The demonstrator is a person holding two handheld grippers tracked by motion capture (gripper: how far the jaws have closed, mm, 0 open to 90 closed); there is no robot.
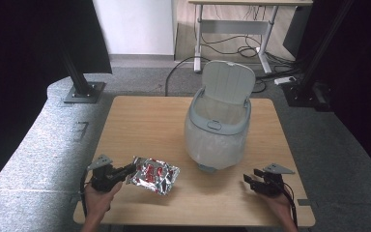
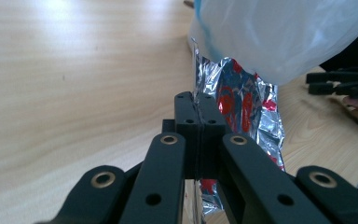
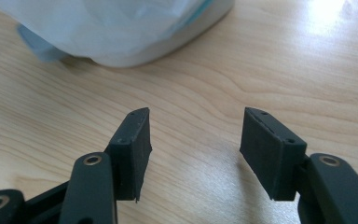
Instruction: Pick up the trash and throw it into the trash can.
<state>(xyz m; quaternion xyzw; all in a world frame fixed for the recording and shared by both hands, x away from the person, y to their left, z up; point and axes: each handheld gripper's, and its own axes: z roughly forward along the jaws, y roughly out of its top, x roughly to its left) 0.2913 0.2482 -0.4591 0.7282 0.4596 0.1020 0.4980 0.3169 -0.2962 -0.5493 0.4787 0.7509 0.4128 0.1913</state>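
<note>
My left gripper [image 1: 125,171] clamps the foil packet [image 1: 154,175], lengthwise along the worktop's [image 1: 140,121] near edge, lined bin [image 1: 216,133] beyond; right gripper [image 1: 251,181] jaws apart.

My left gripper [image 1: 131,169] and right gripper [image 1: 248,179] are matte black, each topped by a grey three-cornered plate. Brass-ringed pivots stud the linkages. A black cable trails toward 6 o'clock; my forearms look bare, I think.
</note>
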